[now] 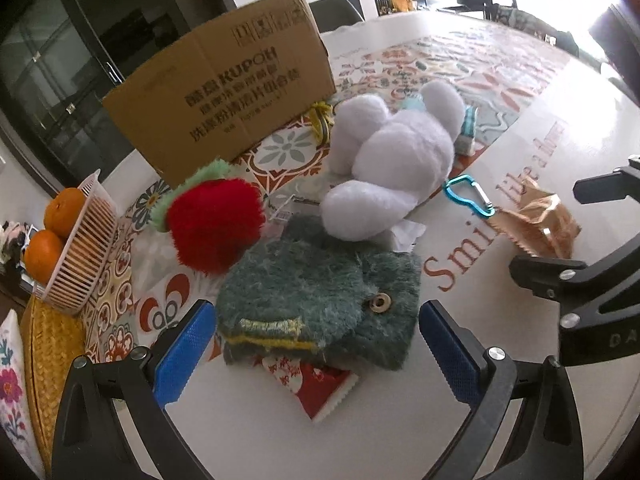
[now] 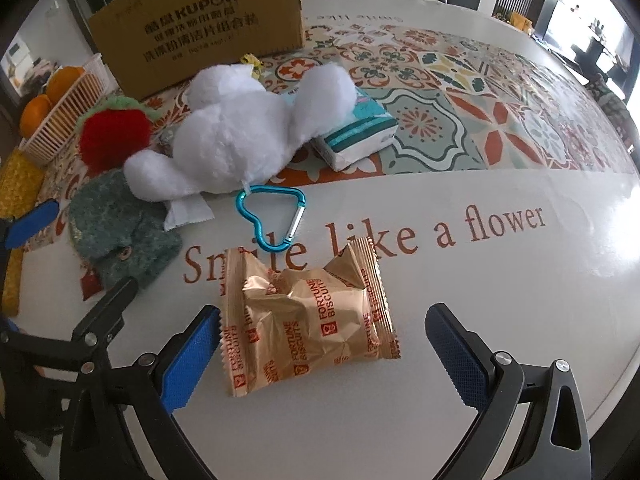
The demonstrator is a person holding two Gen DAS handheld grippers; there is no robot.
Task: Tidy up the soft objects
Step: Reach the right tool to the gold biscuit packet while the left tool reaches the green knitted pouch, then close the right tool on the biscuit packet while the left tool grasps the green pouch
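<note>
Soft toys are bunched on the near-left part of the counter (image 2: pixel 460 360), and I'm lining up on the first of them now. My left hand-held gripper (image 1: pixel 316 344) is spread wide, blue pads either side of the shaggy dark-green plush pouch with the brass snap (image 1: pixel 320 292), not yet touching it as far as I can tell. That pouch lies over a red-and-white printed packet (image 1: pixel 324 392), so I want fabric only.

Just beyond it, the fluffy red plush ball with the pale-green frill (image 1: pixel 216 228) sits to the left, and the white plush animal (image 1: pixel 396 152) sprawls to the right, one limb resting on the pouch's far edge. Behind them stands the brown cardboard box (image 1: pixel 224 88), the likely drop-off, I reckon.

My right hand-held gripper (image 2: pixel 320 352) is open too, hanging over the crinkled gold fortune-biscuit wrapper (image 2: pixel 304 328), which is no soft toy. A turquoise heart-shaped carabiner (image 2: pixel 272 216) lies past it, close against the white plush.

Next I need to ease the left one down, close on the green pile, and lift carefully so the white limb slides off and the packet stays behind.
</note>
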